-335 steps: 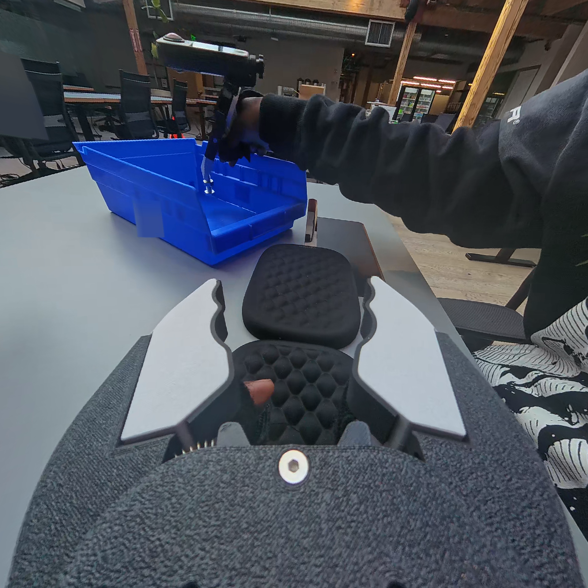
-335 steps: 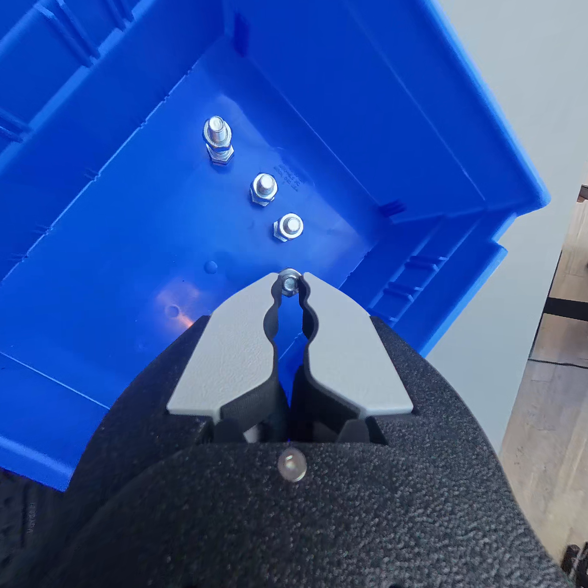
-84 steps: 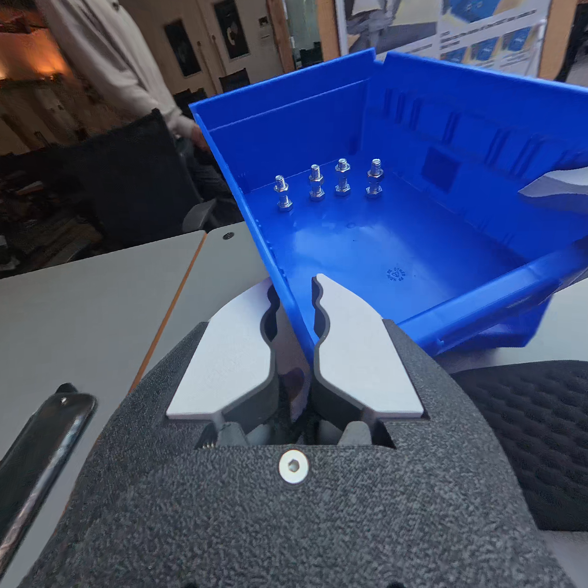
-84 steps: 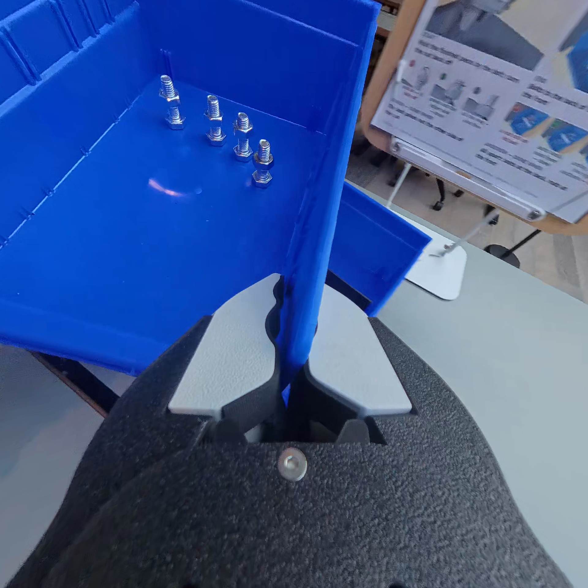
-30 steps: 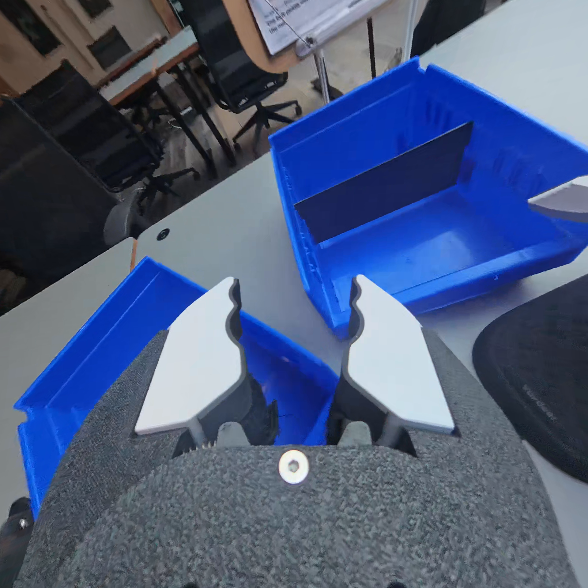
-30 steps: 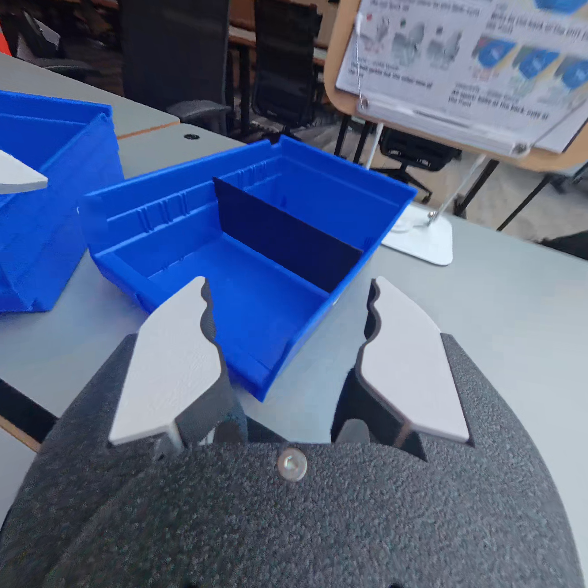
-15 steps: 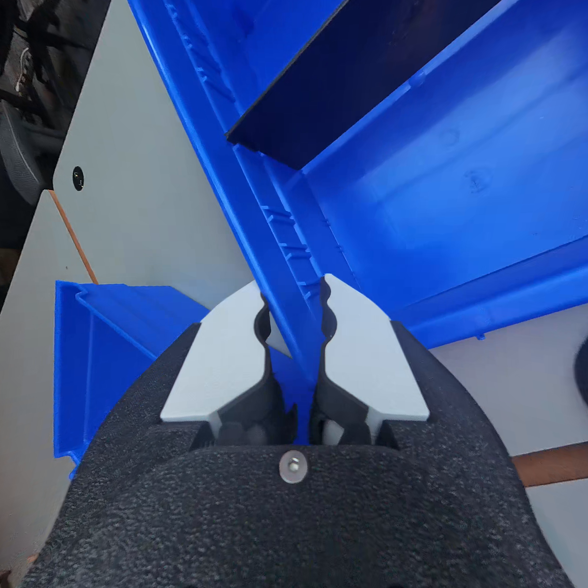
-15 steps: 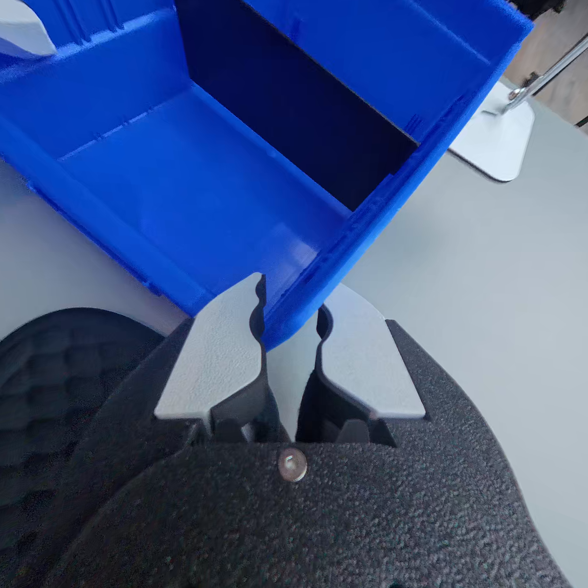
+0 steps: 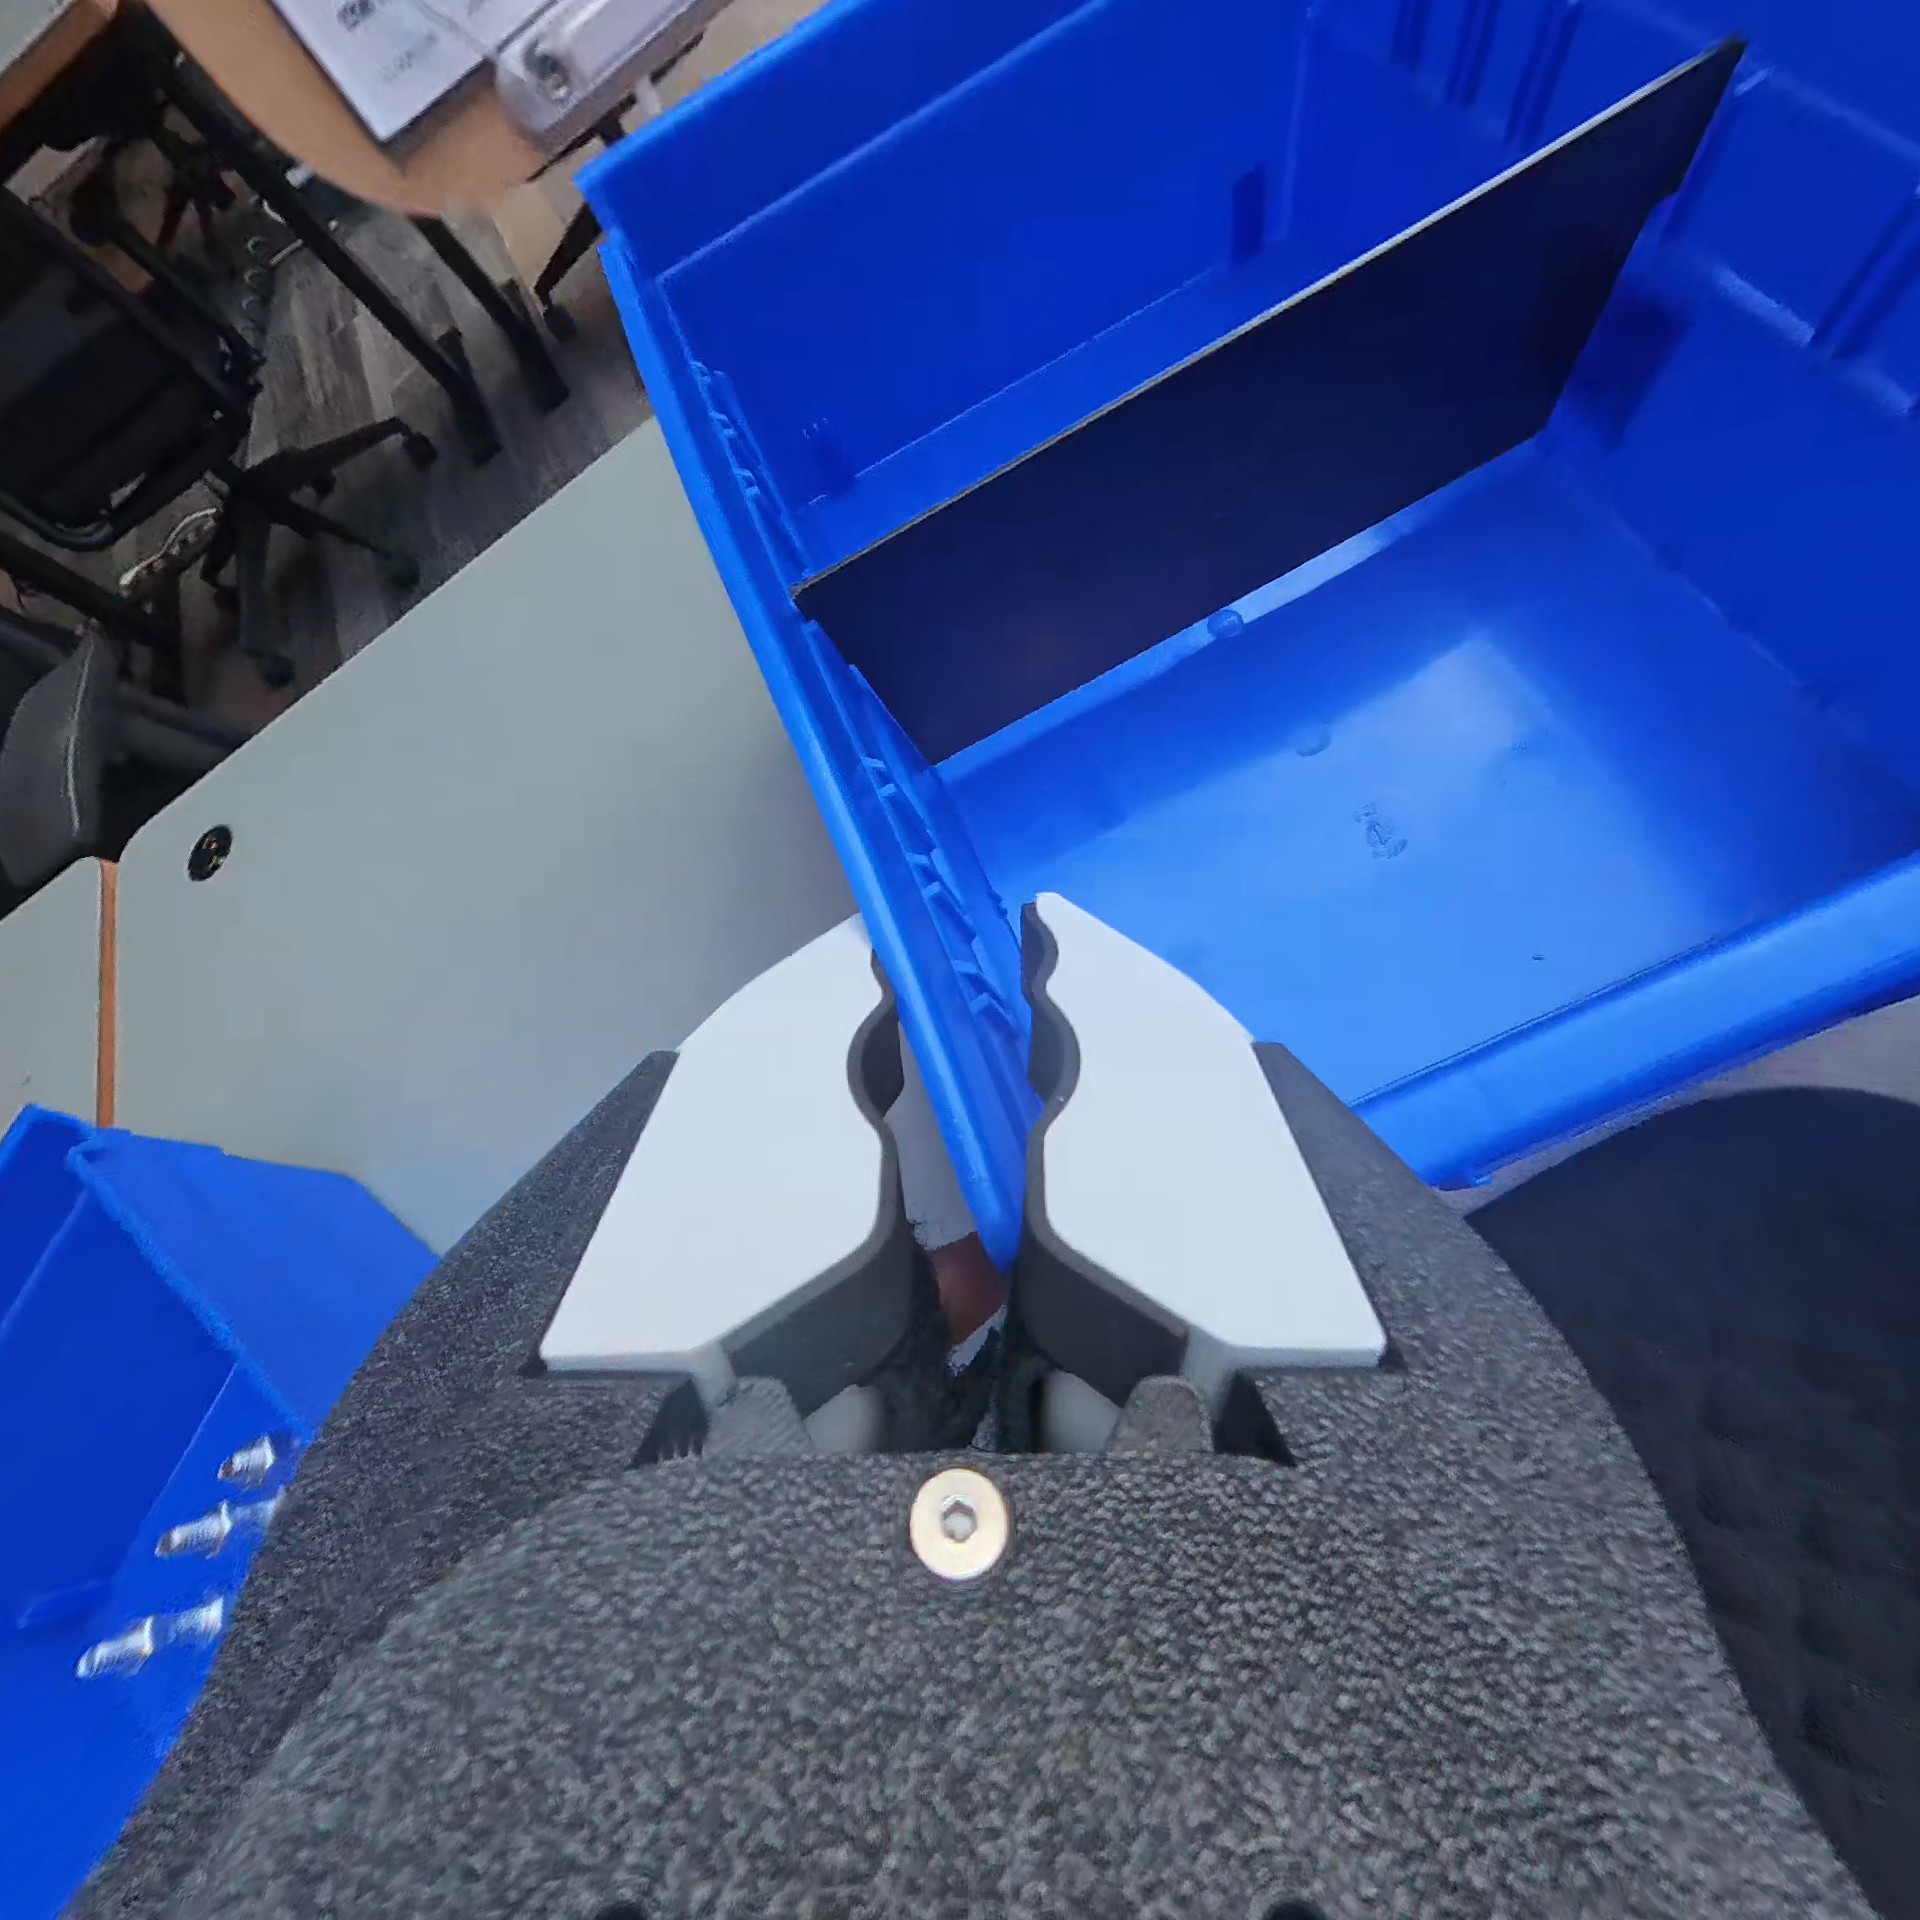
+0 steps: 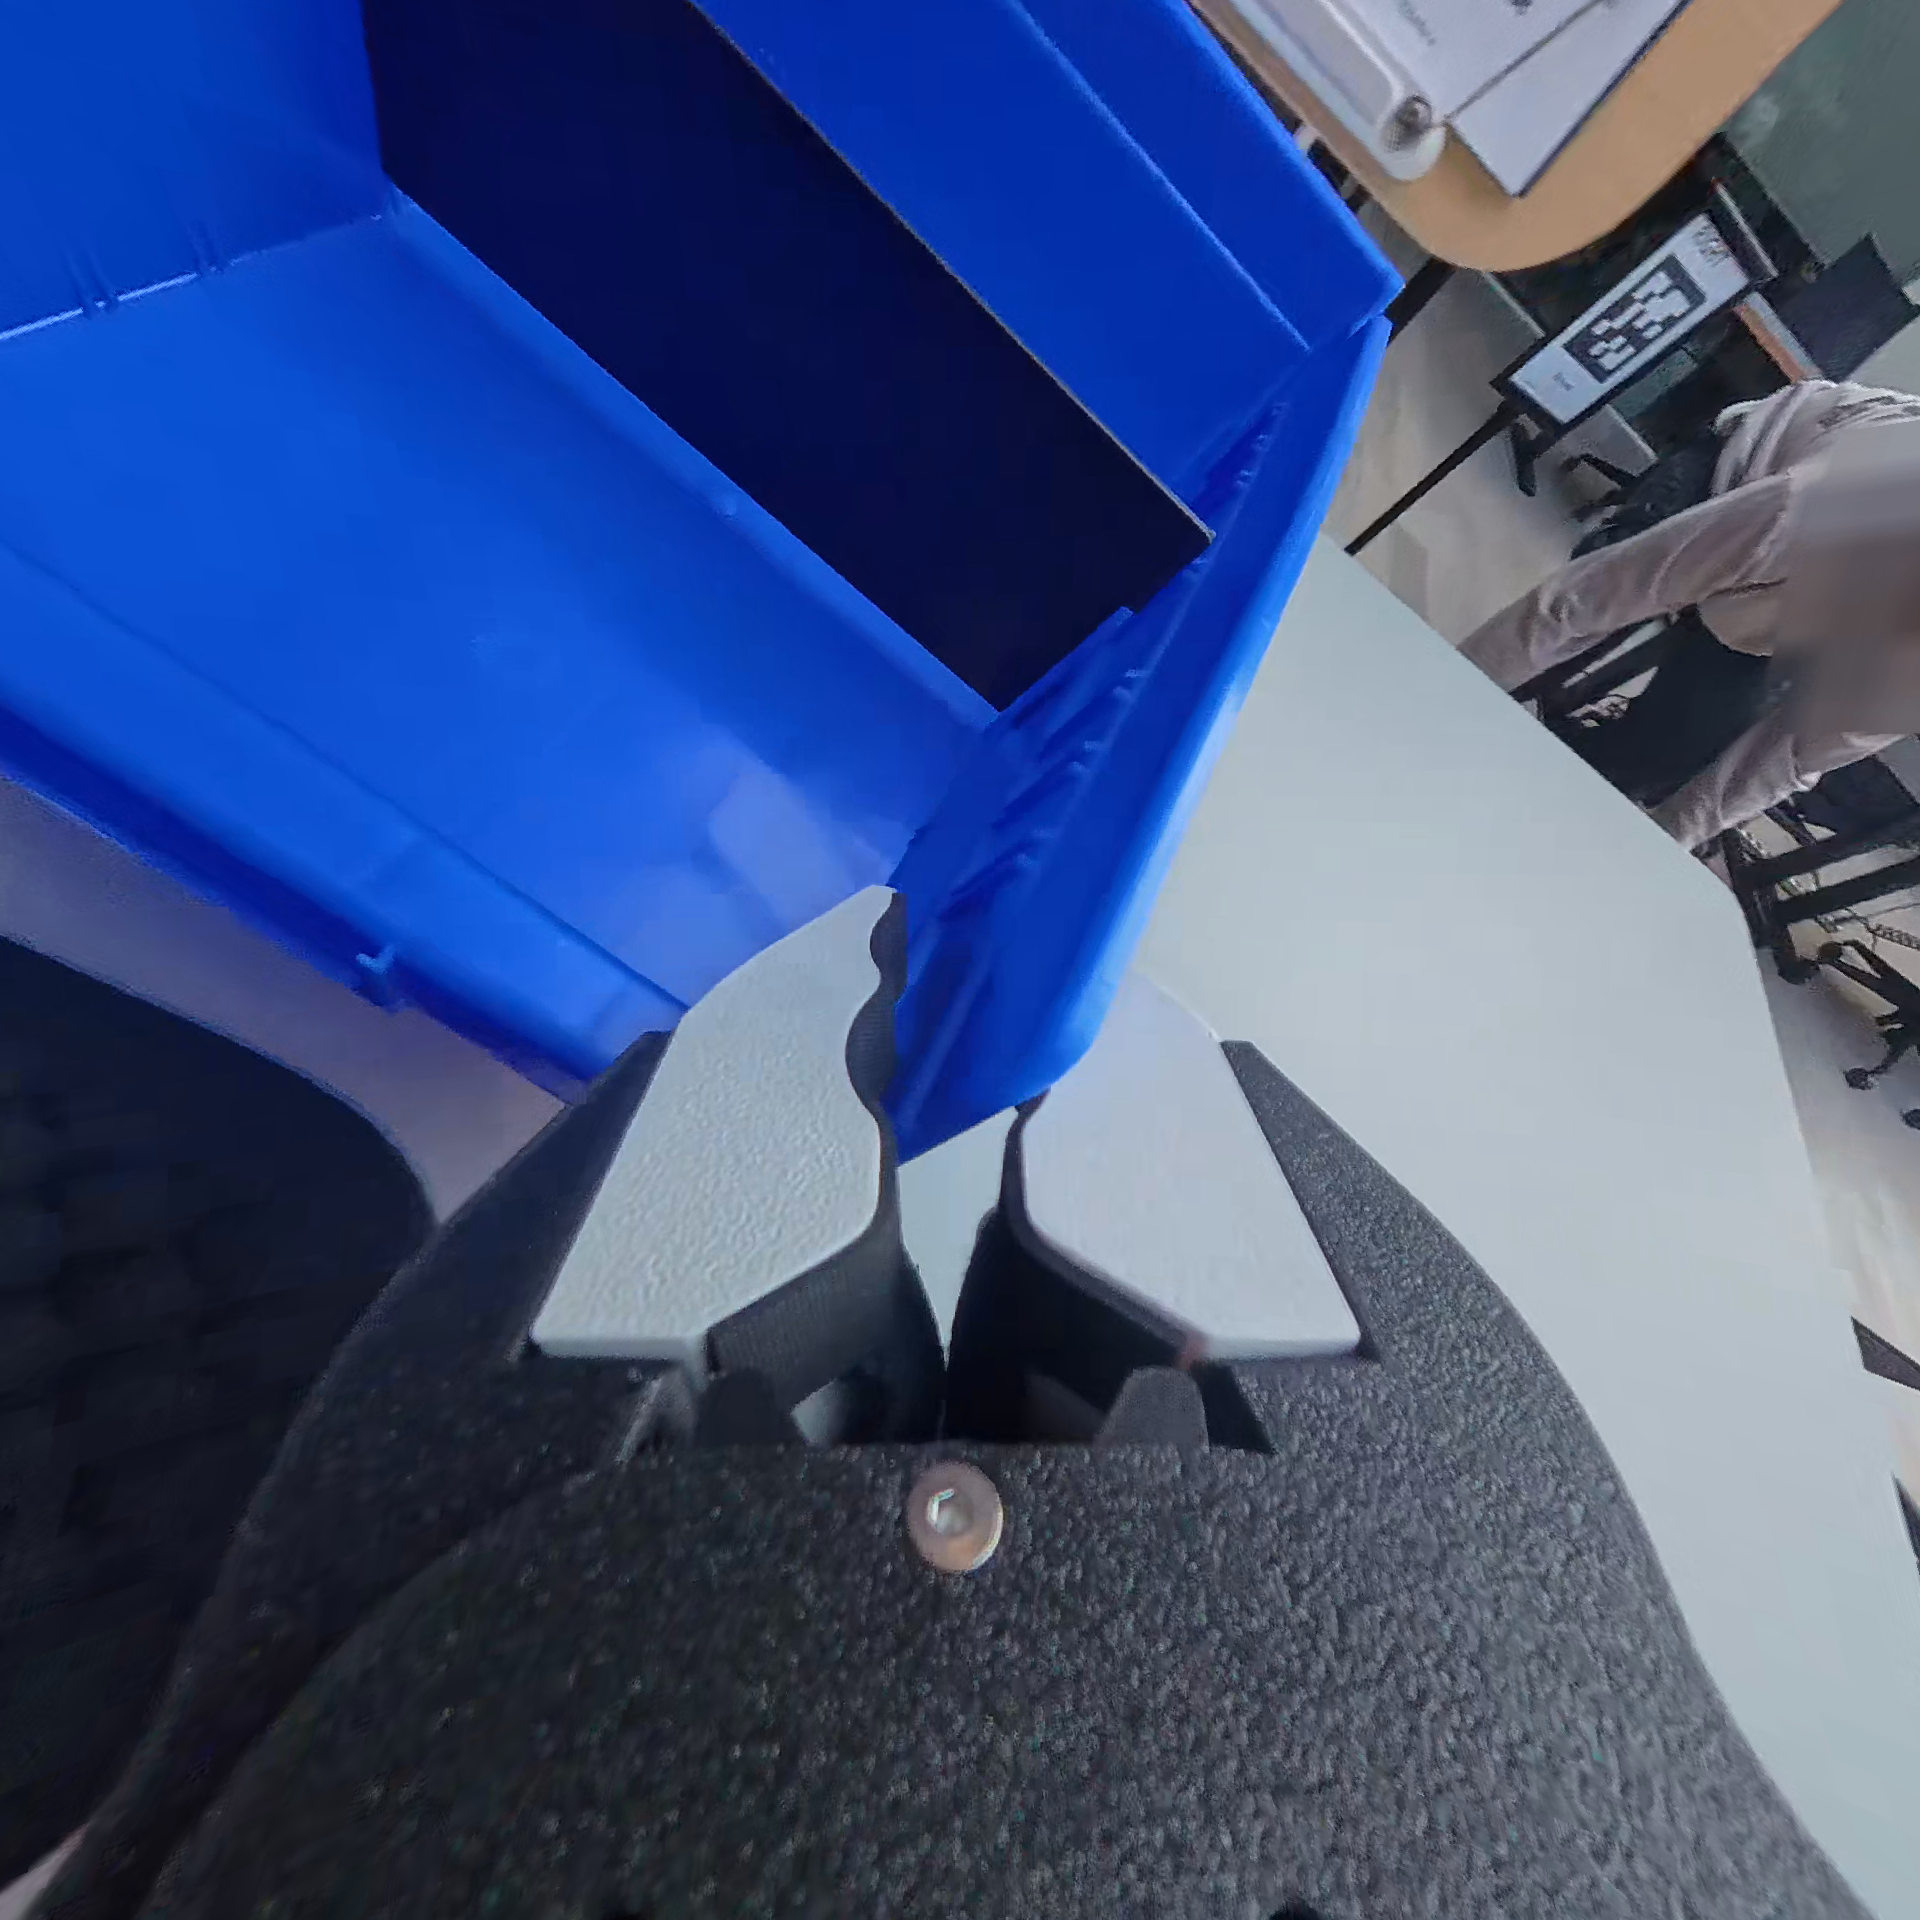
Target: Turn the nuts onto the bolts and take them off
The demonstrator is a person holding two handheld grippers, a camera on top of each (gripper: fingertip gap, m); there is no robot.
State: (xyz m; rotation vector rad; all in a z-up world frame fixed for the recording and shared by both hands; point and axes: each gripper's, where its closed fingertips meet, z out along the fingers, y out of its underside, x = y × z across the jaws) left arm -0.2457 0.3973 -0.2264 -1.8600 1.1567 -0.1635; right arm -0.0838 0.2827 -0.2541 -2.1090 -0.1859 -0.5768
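Observation:
A blue bin [image 9: 1455,831] with a black divider [image 9: 1247,416] holds no bolts or nuts. My left gripper [image 9: 951,935] is shut on its left side wall. My right gripper [image 10: 1008,966] is shut on its right side wall [image 10: 1091,831]; the wall hides part of the right finger. A second blue bin [image 9: 125,1351] lies at the lower left of the left wrist view, with several silver bolts [image 9: 197,1538] carrying nuts standing from its floor, blurred.
A black padded mat [image 9: 1714,1299] lies beside the divided bin, also in the right wrist view [image 10: 156,1299]. The grey table [image 9: 468,779] stretches to the left and to the right [image 10: 1455,935]. Office chairs, a board on a stand [image 10: 1507,104] and a person [image 10: 1766,582] are beyond the table. The grippers' ends are close to 20 cm from one another.
One second ago both grippers were open in front of the divided bin. They closed on its side walls, and both views have since tilted up with the bin still held.

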